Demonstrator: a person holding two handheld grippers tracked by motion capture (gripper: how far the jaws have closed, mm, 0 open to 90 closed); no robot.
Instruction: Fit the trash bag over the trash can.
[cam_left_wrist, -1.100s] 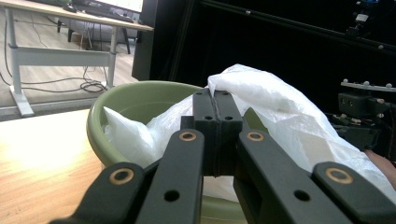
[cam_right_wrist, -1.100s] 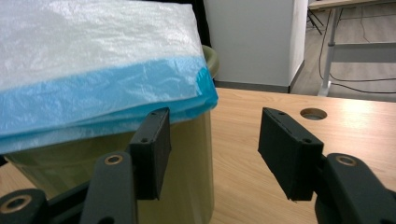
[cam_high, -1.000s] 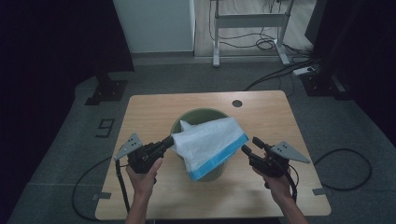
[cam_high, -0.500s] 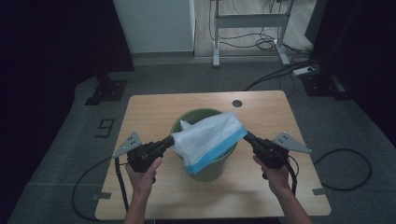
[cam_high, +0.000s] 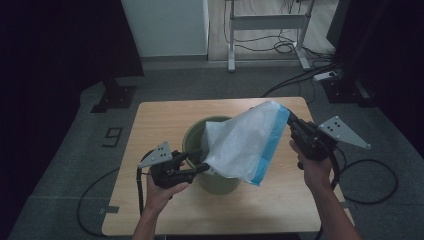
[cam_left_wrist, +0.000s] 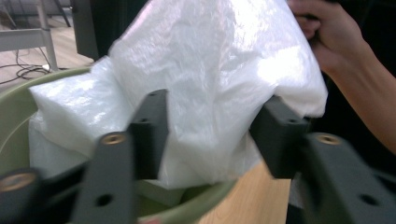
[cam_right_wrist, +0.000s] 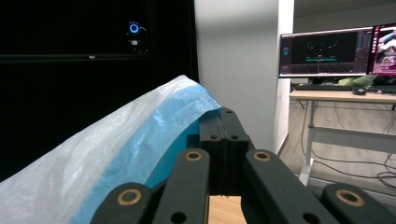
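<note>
Two grippers worked a white plastic bag with a blue edge (cam_high: 245, 145) over a green bucket (cam_high: 192, 142) standing on the wooden table (cam_high: 150, 120). The right gripper (cam_high: 291, 120) was clamped on the bag's blue-edged corner and held it raised above the bucket's far side. The left gripper (cam_high: 202, 160), near the bucket's rim, had just been opening its jaws; the film hung between them, apparently unpinched, though that close view was blurred.
</note>
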